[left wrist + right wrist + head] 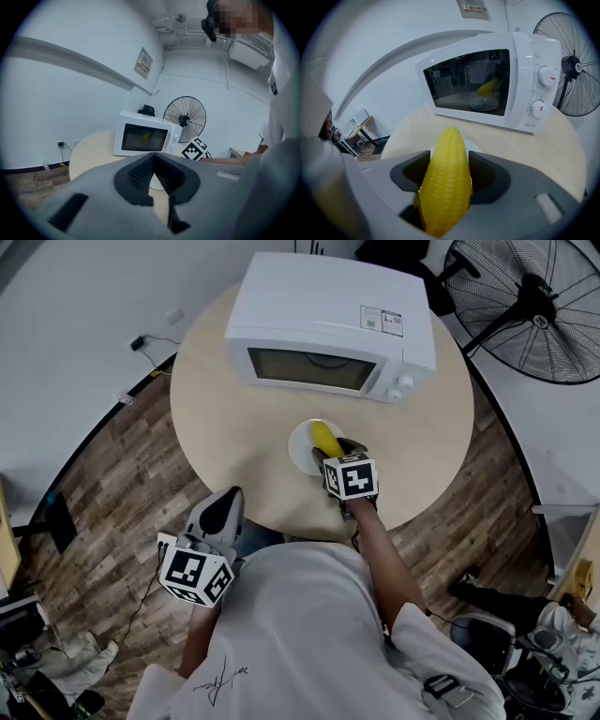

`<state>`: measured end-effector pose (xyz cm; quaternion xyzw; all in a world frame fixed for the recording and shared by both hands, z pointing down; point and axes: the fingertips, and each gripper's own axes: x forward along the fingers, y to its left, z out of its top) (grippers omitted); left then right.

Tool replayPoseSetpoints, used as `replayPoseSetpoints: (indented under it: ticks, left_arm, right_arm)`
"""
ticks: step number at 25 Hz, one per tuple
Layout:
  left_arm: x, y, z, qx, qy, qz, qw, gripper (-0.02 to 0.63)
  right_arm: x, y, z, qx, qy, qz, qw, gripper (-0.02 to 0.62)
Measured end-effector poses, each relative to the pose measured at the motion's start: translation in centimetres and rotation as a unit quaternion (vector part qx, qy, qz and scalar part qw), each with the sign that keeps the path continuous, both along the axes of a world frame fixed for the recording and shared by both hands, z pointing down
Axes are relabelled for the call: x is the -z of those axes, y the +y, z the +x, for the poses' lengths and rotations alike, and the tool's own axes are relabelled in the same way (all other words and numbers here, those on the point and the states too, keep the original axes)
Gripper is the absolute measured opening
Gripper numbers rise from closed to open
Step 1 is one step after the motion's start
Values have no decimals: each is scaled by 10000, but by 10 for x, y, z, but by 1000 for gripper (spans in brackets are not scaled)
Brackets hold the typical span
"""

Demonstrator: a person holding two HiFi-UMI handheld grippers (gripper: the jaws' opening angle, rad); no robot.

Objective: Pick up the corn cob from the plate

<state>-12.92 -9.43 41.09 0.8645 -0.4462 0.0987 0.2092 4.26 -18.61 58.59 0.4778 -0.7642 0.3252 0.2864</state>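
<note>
My right gripper (339, 452) is shut on a yellow corn cob (324, 437) over a small white plate (300, 454) in front of the microwave. In the right gripper view the cob (446, 183) stands between both dark pads of the right gripper (447, 165), its tip pointing away, and a sliver of the plate (474, 146) shows behind it. My left gripper (228, 501) hangs off the table's near edge, well left of the plate. In its own view the left gripper (152, 161) has its pads together at the tips, with nothing between them.
A white microwave (328, 329) with its door shut stands at the back of the round beige table (234, 427). A black floor fan (544, 306) stands beyond the table at the right. Wood floor surrounds the table.
</note>
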Motion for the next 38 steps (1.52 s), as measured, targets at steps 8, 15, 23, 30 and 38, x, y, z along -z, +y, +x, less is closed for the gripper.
replayPoseSetpoints:
  ticks: [8, 15, 23, 30, 38]
  left_arm:
    - [-1, 7, 6, -27, 26, 19, 10000, -2]
    - [0, 10, 11, -51, 51, 54, 10000, -2]
    - [0, 13, 16, -72, 99, 40, 9999, -2]
    - [0, 16, 18, -74, 82, 51, 9999, -2]
    - [2, 19, 23, -64, 78, 84, 9999, -2]
  right_arm:
    - [9, 7, 6, -41, -100, 73, 9999, 270]
    - [18, 11, 11, -63, -162, 161, 9997, 270]
    - [28, 15, 16, -84, -252, 235, 9994, 270]
    - [37, 23, 21, -141, -402, 289, 9987, 270]
    - [47, 28, 27, -213, -502, 400, 9977, 270]
